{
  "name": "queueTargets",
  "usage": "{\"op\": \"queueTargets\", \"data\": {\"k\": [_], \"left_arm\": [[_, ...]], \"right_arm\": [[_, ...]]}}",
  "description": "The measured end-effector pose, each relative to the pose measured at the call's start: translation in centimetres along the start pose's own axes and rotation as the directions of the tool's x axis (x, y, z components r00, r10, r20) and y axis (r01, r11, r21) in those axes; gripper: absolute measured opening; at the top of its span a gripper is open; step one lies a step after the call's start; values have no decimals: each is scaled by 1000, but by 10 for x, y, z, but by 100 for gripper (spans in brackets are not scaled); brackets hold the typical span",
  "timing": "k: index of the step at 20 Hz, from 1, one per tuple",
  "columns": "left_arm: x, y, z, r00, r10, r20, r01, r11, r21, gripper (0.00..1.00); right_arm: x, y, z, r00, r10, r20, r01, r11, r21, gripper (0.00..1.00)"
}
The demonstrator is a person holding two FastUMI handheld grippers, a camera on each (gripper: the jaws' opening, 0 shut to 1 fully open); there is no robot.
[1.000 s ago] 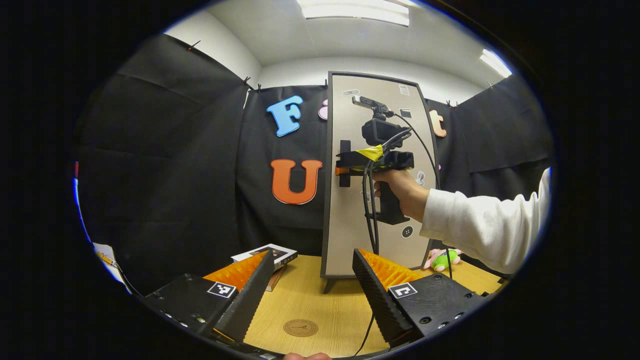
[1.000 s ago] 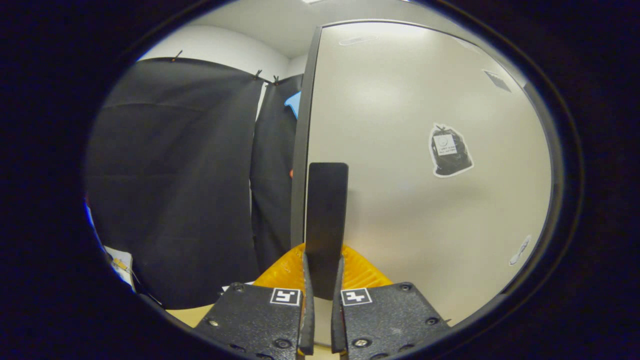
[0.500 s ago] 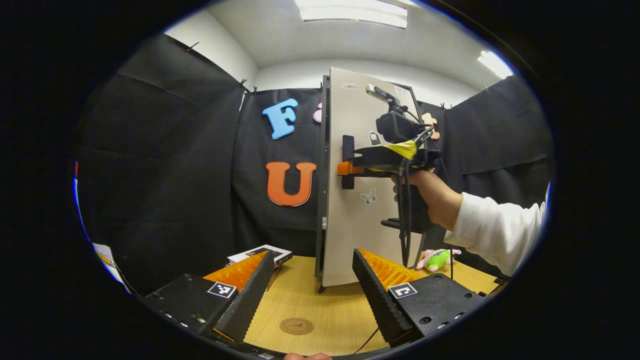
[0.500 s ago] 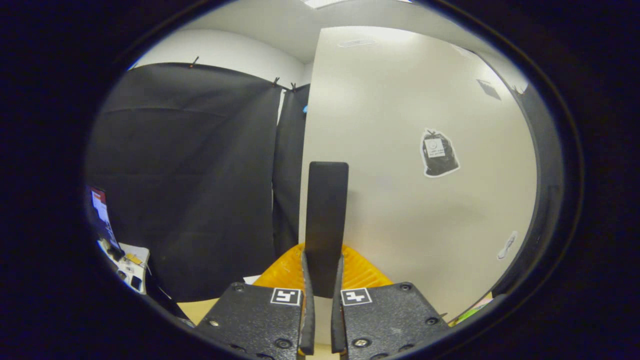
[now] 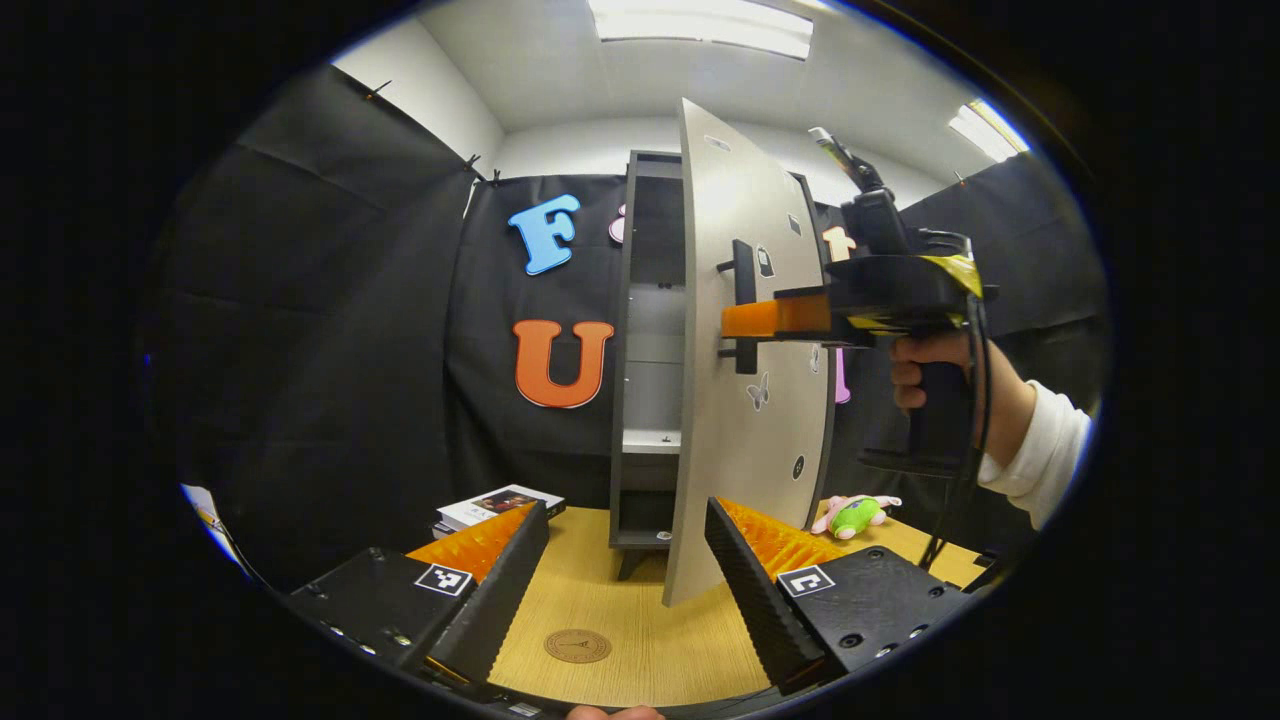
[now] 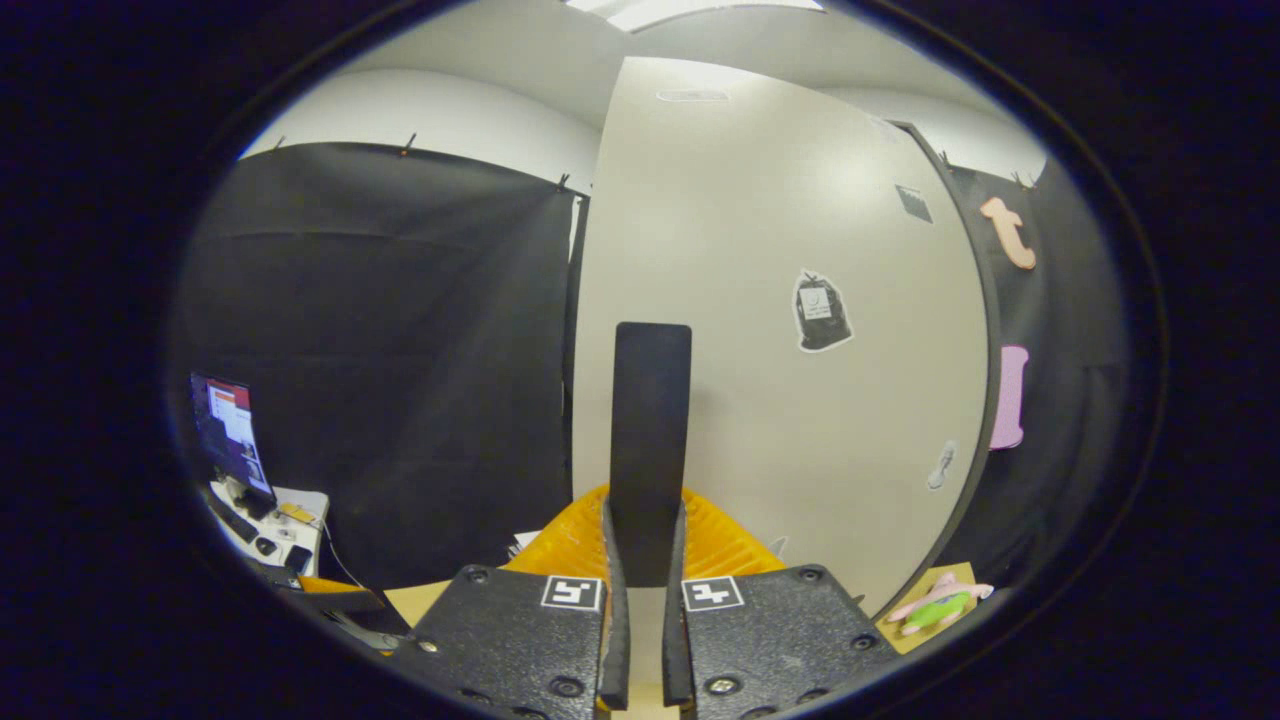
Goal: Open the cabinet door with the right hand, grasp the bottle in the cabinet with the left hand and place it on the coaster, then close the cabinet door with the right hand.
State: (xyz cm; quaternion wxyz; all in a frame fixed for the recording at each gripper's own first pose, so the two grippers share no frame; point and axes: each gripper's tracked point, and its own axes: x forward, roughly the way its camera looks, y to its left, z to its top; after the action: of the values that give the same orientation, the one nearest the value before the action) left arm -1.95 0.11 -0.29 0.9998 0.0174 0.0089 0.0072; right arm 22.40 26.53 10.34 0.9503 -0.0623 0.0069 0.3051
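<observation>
A tall dark cabinet stands at the back of the wooden table, its pale door swung partly open. My right gripper is shut on the door's black handle; a hand holds it. The cabinet's grey shelves show through the gap; I see no bottle on them from here. A round brown coaster lies on the table between my left gripper's fingers. My left gripper stands open low over the table, nothing between its fingers.
A stack of books lies at the left of the cabinet. A pink and green plush toy lies at its right. The open door juts out over the table toward the left gripper. A desk with a monitor stands off to the side.
The right gripper has pulled the door by its handle from shut to well open, swinging out to the right. The cabinet's inside now shows. The left gripper has stayed put.
</observation>
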Motion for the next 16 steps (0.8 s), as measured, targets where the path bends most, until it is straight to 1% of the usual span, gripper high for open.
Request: {"op": "queueTargets", "data": {"k": [4,7,10,12,15,16], "left_arm": [[2,-13,1,999,-39,8,39,999,3,95],[4,-24,0,997,-72,7,72,997,6,95],[4,-33,2,995,-99,7,99,995,14,95],[4,-39,1,993,-116,6,116,993,18,95],[2,-50,1,990,-143,1,143,990,21,95],[2,-52,0,989,-150,0,150,988,22,95]], "right_arm": [[-18,-8,0,1000,-27,-10,27,1000,9,16],[-30,-18,-1,998,-66,-11,66,998,7,16],[-39,-28,-2,990,-138,-6,138,990,18,14],[-46,-35,-2,982,-190,-4,190,982,11,16],[-47,-40,-1,969,-247,-3,247,969,3,15],[-46,-41,0,966,-260,-1,260,966,-2,13]]}}
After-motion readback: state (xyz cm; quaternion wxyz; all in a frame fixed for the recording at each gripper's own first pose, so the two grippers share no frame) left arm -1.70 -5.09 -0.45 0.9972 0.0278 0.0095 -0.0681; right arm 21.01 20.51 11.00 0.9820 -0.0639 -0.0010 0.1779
